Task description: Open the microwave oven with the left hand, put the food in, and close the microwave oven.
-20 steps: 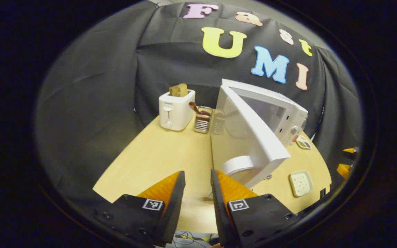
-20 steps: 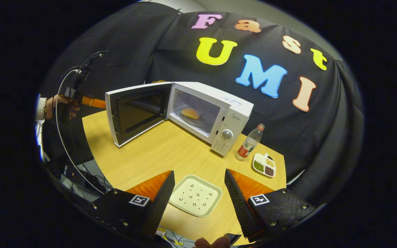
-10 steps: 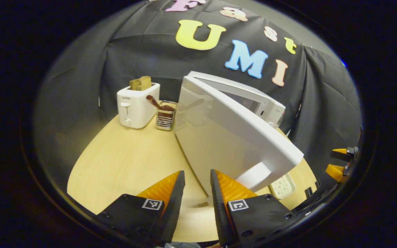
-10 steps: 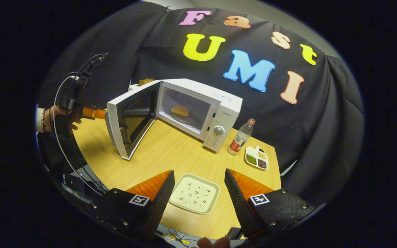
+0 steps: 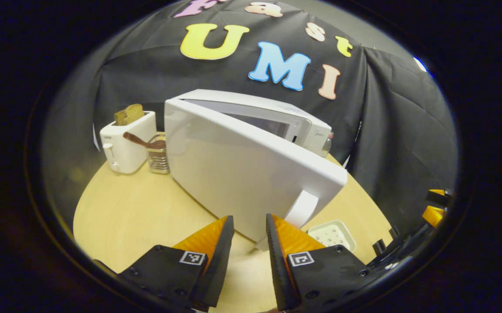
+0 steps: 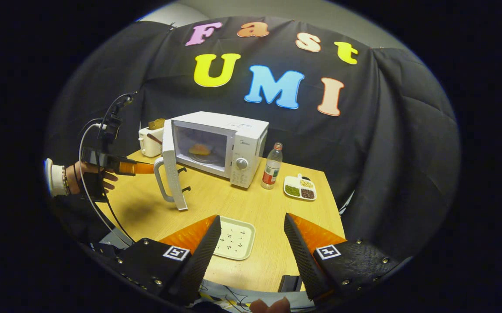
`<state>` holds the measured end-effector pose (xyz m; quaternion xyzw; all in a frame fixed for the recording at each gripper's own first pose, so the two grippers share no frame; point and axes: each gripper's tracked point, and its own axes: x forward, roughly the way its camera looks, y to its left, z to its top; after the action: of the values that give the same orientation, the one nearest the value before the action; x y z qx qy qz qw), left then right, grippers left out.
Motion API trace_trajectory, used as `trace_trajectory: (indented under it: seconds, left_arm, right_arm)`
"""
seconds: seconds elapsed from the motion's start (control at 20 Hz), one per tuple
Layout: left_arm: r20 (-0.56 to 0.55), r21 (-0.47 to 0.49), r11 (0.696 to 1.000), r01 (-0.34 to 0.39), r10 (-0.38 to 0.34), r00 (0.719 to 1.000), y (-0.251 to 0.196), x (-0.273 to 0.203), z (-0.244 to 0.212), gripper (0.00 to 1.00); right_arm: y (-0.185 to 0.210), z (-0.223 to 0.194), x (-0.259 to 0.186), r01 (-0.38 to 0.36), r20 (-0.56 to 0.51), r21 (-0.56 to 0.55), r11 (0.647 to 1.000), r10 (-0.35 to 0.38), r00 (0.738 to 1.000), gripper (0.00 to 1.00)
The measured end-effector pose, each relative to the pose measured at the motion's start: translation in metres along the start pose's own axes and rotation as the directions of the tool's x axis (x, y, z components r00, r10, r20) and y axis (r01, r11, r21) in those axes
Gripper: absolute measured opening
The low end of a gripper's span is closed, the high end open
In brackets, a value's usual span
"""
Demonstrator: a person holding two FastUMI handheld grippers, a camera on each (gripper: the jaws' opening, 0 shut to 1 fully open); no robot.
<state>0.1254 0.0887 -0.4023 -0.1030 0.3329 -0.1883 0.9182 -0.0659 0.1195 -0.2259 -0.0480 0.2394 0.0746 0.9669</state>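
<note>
The white microwave stands at the back of the wooden table, with an orange piece of food on its turntable. Its door stands about half open, edge-on in the right gripper view. In the left gripper view the door's white outer face looms close, its handle at the lower right. My left gripper sits just before that face, its fingers a narrow gap apart with nothing between them. A hand holds it beside the handle. My right gripper hangs open and empty over the near table edge.
A cream tray lies under the right gripper. A bottle and a divided dish of beans sit right of the microwave. A white toaster with bread and a metal utensil holder stand at the back left.
The door has swung from wide open to about half open, with my left gripper following its outer face. The right gripper has drawn back from the microwave, still open.
</note>
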Motion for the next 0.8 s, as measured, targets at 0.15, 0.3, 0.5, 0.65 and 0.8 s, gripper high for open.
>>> trace_trajectory:
  seconds: [0.15,0.3,0.5,0.65,0.8]
  left_arm:
    - [-0.006,0.028,0.999,0.030,-0.030,1.000,-0.017,0.029,0.011,0.55]
    - [-0.005,0.044,0.998,0.050,-0.049,0.999,-0.025,0.060,0.024,0.55]
    - [-0.017,0.067,0.995,0.069,-0.068,0.998,-0.029,0.101,0.038,0.55]
    - [-0.017,0.081,0.993,0.080,-0.079,0.997,-0.033,0.122,0.043,0.55]
    - [-0.008,0.107,0.989,0.100,-0.100,0.995,-0.037,0.141,0.057,0.54]
  right_arm:
    - [-0.011,-0.014,-0.006,0.037,-0.038,0.067,0.997,-0.035,0.999,0.90]
    - [-0.017,-0.022,-0.005,0.081,-0.073,0.132,0.988,-0.072,0.995,0.90]
    - [-0.020,-0.036,0.005,0.147,-0.132,0.191,0.971,-0.123,0.984,0.90]
    - [-0.020,-0.041,0.011,0.187,-0.162,0.223,0.957,-0.152,0.975,0.90]
    - [-0.019,-0.041,0.023,0.208,-0.196,0.239,0.948,-0.163,0.967,0.90]
